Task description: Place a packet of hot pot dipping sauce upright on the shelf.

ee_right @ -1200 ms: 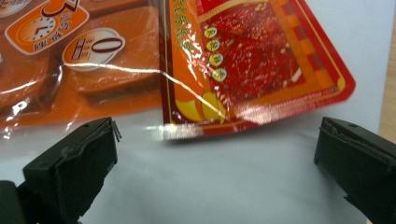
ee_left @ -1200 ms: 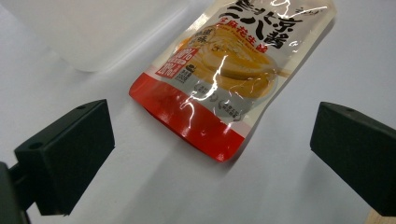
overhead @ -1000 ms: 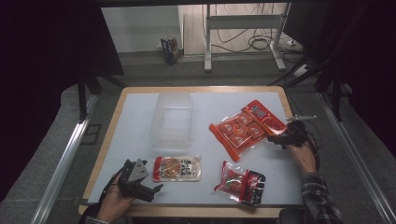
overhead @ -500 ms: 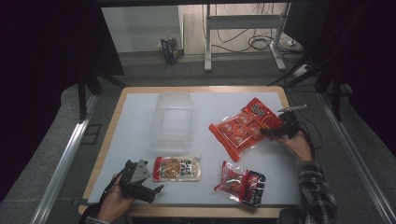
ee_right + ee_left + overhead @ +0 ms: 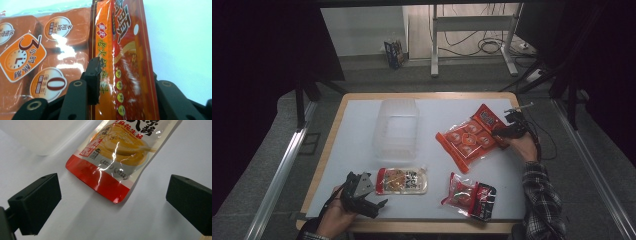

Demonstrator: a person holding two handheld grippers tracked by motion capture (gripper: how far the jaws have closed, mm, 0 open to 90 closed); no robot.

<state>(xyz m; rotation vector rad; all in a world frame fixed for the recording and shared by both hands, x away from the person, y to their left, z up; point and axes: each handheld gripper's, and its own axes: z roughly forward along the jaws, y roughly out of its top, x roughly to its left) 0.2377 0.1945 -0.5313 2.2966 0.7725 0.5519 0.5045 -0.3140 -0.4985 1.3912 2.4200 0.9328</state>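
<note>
Moved: my right tongs (image 5: 508, 131) shifted up the surface (image 5: 362, 130), jaws just closing, now pinching the orange packet (image 5: 472, 137) by its right edge. Near: my left tongs (image 5: 371, 201), spread, beside the sauce pouch (image 5: 402, 181), untouched.

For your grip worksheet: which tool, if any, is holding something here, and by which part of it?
The right tool has just closed on the orange packet, pinching its red printed end strip. The left tool stands open, holding nothing.

Left tongs (image 5: 112, 202) agape, right tongs (image 5: 120, 82) clamped
</note>
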